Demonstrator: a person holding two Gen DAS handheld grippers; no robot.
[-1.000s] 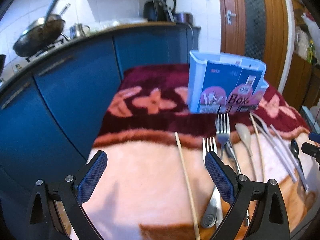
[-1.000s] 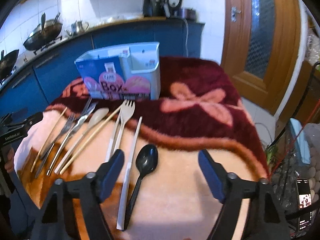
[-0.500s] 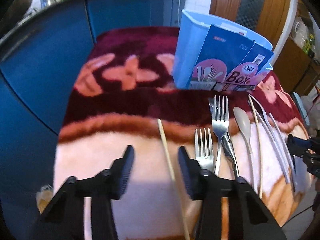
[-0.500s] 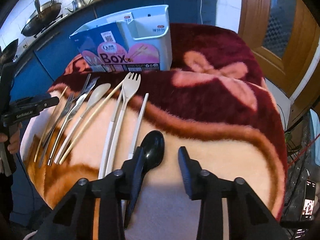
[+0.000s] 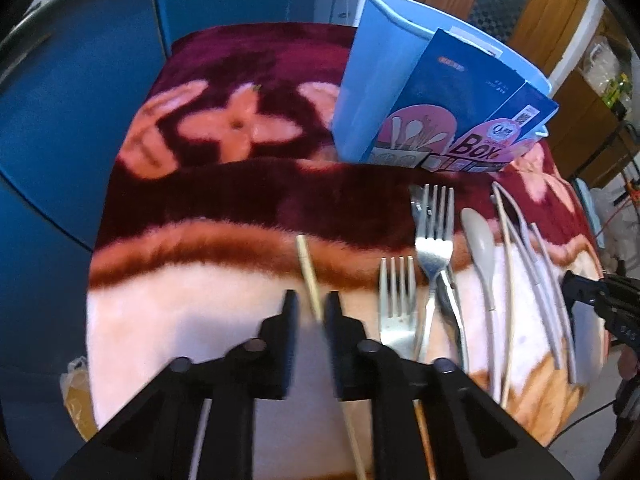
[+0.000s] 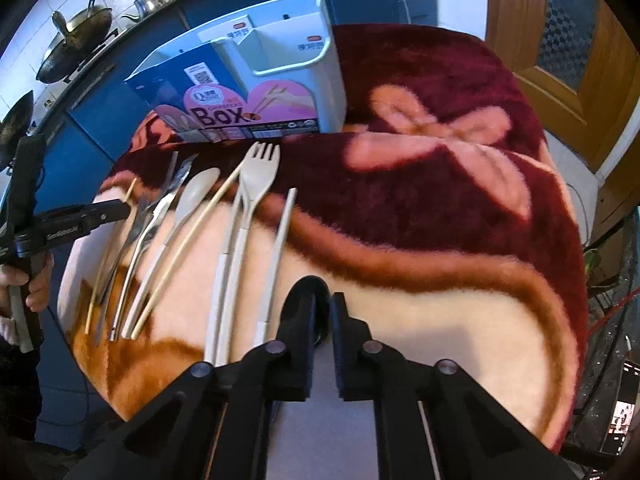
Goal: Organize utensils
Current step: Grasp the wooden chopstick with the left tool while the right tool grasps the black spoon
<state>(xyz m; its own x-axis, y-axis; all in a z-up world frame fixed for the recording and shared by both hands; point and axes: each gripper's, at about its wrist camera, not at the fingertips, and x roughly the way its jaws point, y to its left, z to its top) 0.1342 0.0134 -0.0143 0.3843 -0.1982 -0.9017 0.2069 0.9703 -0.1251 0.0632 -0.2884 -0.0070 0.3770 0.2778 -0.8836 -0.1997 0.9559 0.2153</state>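
Blanket-covered table; left gripper nearly closed around lengthwise chopstick; right gripper around black spoon.

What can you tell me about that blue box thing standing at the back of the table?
The utensil box looks like pale blue plastic, an upright open-topped holder with inner walls that split it into compartments; as far as can be seen, nothing is in it. A dark blue and pink printed card sleeve reading "Box", with pictures of spoons and chopsticks, wraps its front. It stands on the dark red part of the flowered blanket, just behind the row of utensils, whose tips nearly reach it. Neither gripper touches it.
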